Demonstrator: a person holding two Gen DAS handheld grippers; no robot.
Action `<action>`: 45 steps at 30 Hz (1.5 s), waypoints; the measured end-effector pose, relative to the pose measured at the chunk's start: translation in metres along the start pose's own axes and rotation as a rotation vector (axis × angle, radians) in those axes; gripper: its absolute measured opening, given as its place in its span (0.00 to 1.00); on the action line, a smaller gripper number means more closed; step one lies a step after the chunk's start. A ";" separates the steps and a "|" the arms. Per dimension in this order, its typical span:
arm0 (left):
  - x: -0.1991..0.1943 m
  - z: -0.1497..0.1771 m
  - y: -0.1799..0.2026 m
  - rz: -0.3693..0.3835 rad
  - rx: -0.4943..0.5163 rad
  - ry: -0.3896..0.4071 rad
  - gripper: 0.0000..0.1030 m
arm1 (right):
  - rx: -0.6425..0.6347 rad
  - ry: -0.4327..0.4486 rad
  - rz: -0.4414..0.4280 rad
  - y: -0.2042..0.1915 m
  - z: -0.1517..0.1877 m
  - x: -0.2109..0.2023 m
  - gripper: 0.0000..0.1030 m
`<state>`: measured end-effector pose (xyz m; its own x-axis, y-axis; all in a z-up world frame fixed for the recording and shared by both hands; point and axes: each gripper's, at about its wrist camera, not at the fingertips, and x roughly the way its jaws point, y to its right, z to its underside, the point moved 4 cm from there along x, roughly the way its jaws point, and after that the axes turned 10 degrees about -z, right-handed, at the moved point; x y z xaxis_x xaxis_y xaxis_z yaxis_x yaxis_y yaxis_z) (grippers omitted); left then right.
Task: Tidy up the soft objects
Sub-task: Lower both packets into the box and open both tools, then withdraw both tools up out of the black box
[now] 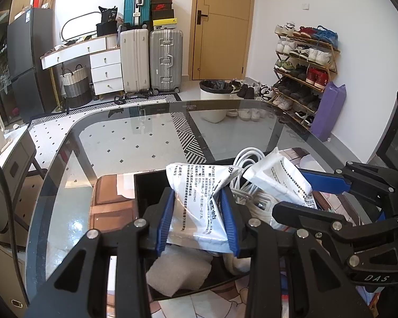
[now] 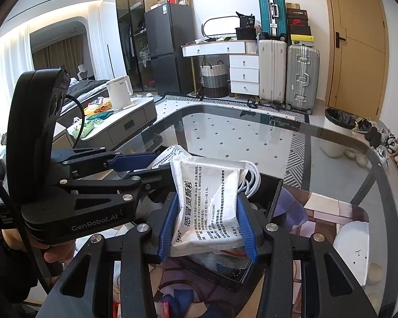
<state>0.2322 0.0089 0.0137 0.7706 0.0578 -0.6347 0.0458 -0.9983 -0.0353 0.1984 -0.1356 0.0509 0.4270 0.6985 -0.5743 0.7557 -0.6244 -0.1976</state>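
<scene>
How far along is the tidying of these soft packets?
Done: a white cable bundle and a foam pad already lie in the black box. In hand: each hand-held gripper, left and right, clamps a white sachet above the box. Left: setting both down.

"GenRobot.AI" is showing on the left gripper [image 2: 135, 167]; "感冒灵颗粒" and "999" are reading on the white sachet [image 2: 208, 206]; "DAS" is showing on the right gripper [image 1: 313, 193].

Home, lived-in room: stacked suitcases [image 1: 151, 53], shoe rack [image 1: 302, 69] full of shoes, white drawers [image 2: 244, 74], fridge [image 2: 167, 47], bed [image 2: 85, 87], wooden door [image 1: 223, 26].
</scene>
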 end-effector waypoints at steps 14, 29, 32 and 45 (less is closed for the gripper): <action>0.013 0.007 0.002 -0.018 0.024 -0.013 0.33 | -0.012 -0.042 0.026 0.009 0.005 0.020 0.43; 0.018 0.013 0.000 -0.037 0.038 -0.014 0.33 | -0.052 -0.076 0.065 0.009 0.012 0.035 0.43; 0.018 0.013 0.000 -0.040 0.040 -0.012 0.33 | -0.054 -0.078 0.073 0.009 0.012 0.037 0.43; 0.005 0.013 0.004 -0.049 0.059 -0.010 0.59 | -0.108 -0.074 0.113 -0.001 0.012 0.018 0.76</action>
<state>0.2284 0.0051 0.0003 0.7622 0.1069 -0.6384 0.0458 -0.9927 -0.1116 0.1996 -0.1270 0.0315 0.4776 0.5957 -0.6458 0.7554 -0.6538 -0.0443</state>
